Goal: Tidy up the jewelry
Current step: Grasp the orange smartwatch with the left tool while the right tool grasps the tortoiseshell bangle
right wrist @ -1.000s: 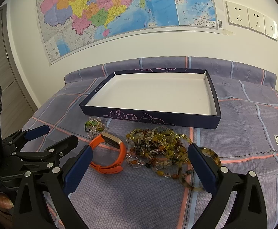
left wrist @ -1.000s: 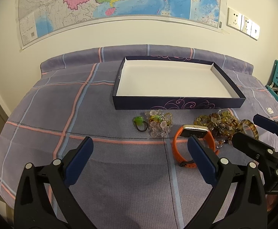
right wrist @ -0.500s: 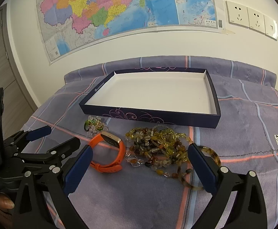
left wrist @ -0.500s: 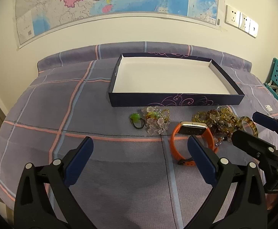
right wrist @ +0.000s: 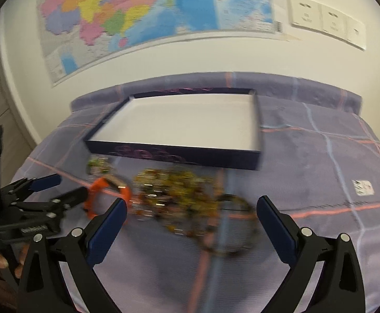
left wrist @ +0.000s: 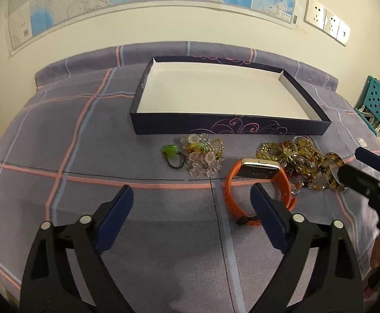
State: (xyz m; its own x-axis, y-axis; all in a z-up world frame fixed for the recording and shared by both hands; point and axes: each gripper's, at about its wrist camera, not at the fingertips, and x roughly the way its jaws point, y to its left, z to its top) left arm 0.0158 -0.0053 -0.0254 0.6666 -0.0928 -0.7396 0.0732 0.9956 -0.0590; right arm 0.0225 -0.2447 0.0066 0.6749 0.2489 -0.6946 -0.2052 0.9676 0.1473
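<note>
The jewelry lies loose on the plaid-covered tabletop [left wrist: 59,135] just before the empty navy tray [left wrist: 242,130]: orange smartwatch [left wrist: 257,182], amber bead strands [right wrist: 174,190], clear bead bracelet [left wrist: 203,156], green hair tie [left wrist: 171,154]. Left tongs [left wrist: 192,219] – wide, holding nothing – have just been closing slightly; right tongs [right wrist: 190,224] gape empty, now nearer the beads. Tangled strands may snag and drag neighbours.

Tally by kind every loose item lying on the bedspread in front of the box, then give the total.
Orange watch: 1
Green hair tie: 1
Clear bead cluster: 1
Amber bead heap: 1, strands too tangled to count
Tortoiseshell bangle: 1
Total: 5
</note>
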